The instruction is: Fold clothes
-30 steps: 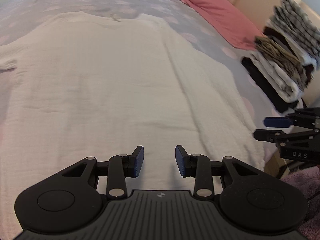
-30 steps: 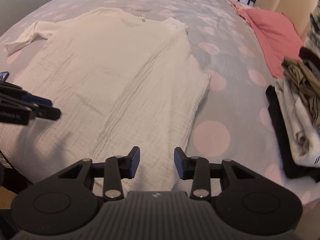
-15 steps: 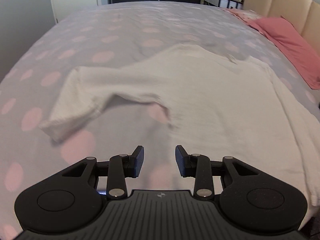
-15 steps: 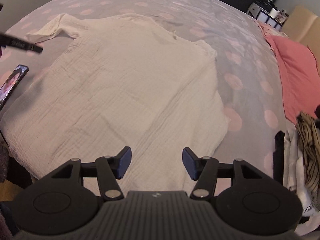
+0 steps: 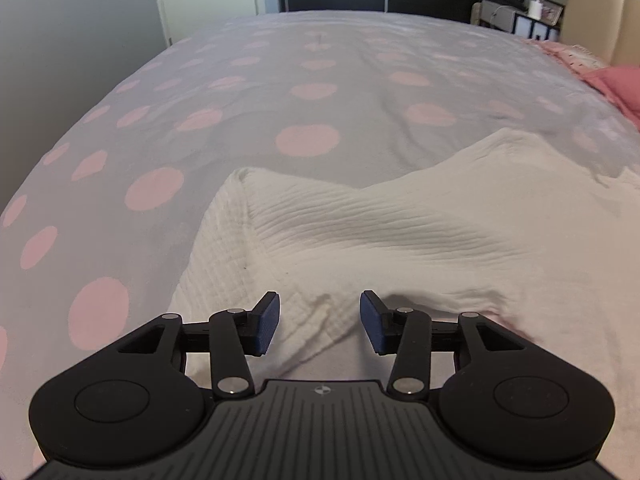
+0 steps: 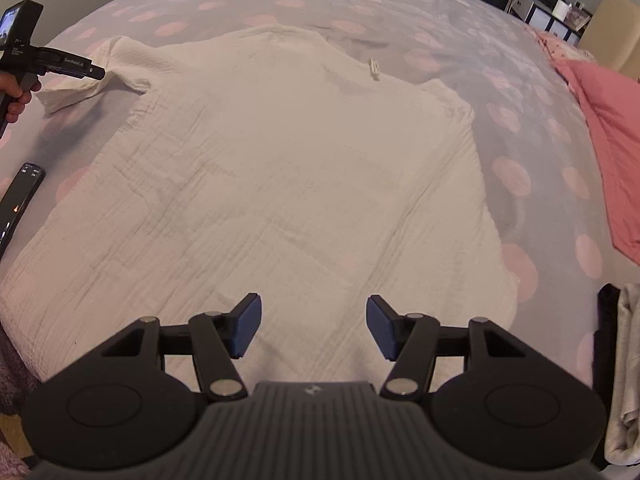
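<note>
A cream crinkled shirt (image 6: 288, 184) lies flat on the bed, collar at the far side, hem near me. Its left sleeve (image 5: 320, 240) fills the left wrist view. My left gripper (image 5: 319, 326) is open, its jaws either side of the sleeve's cuff end, low over the cloth. In the right wrist view the left gripper (image 6: 96, 74) shows at the far left by that sleeve (image 6: 76, 88). My right gripper (image 6: 314, 326) is open and empty above the shirt's hem.
The bed cover (image 5: 280, 92) is grey with pink dots. A phone (image 6: 20, 196) lies at the bed's left edge. A pink pillow (image 6: 608, 140) is at the right. Stacked folded clothes (image 6: 620, 360) sit at the near right. A nightstand (image 5: 516, 16) stands behind.
My left gripper swung from the shirt's body to the left sleeve and came down over its cuff end. My right gripper rose, moved back toward the hem, and opened wider.
</note>
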`<state>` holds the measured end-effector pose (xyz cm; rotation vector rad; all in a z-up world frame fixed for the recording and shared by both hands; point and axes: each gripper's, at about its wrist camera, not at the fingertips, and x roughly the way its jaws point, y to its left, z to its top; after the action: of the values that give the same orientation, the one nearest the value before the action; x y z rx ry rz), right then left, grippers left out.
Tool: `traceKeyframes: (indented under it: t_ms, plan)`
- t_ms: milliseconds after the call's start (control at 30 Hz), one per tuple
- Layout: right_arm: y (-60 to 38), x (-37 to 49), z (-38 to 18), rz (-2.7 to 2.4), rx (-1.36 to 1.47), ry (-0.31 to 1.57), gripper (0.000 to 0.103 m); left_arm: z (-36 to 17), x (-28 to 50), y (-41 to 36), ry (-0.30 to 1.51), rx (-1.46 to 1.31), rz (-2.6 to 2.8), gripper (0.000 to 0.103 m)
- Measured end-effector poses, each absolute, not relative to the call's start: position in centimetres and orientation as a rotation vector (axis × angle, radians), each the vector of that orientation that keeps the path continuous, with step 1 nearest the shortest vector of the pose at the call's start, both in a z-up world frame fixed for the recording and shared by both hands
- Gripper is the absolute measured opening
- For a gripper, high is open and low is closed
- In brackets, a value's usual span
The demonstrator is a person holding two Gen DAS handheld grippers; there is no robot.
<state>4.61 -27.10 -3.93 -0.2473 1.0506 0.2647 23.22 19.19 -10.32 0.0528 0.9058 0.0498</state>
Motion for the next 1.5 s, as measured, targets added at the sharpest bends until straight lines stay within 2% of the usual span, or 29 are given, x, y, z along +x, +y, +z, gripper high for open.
traceKeyframes:
  t_ms: [133, 167, 233, 300, 333, 667, 1033, 1300, 1500]
  plan:
    - [-26.6, 5.4, -4.8, 0.276, -0.238, 1.071, 0.062, -11.3, 24.3, 20.3, 0.925, 0.01, 0.085, 0.04]
    - [-26.3, 5.5, -4.8, 0.283, -0.251, 1.066, 0.062, -11.3, 24.4, 20.5, 0.925, 0.003, 0.087, 0.036]
    - [-25.7, 5.3, -4.6, 0.299, -0.287, 1.043, 0.062, -11.2, 24.8, 21.3, 0.937, -0.016, 0.098, 0.017]
    - [-25.2, 5.1, -4.3, 0.309, -0.319, 1.025, 0.062, -10.8, 24.8, 22.0, 0.941, -0.044, 0.107, 0.007]
    - [-25.0, 5.0, -4.2, 0.314, -0.333, 1.018, 0.062, -10.3, 24.7, 22.3, 0.935, -0.065, 0.114, 0.006]
    - [-24.8, 4.0, -3.8, 0.318, -0.354, 1.006, 0.062, -0.2, 20.7, 23.0, 0.684, -0.16, 0.057, 0.005]
    - [-24.9, 2.5, -2.4, 0.307, -0.288, 0.974, 0.062, 8.5, 14.9, 18.4, 0.497, -0.065, -0.196, 0.004]
    - [-24.9, 1.8, -1.7, 0.301, -0.285, 0.947, 0.062, 10.0, 9.4, 11.3, 0.498, 0.123, -0.468, 0.004]
    - [-25.3, 1.5, -2.2, 0.295, -0.284, 0.964, 0.062, 5.7, 4.8, 5.0, 0.605, 0.3, -0.699, 0.004]
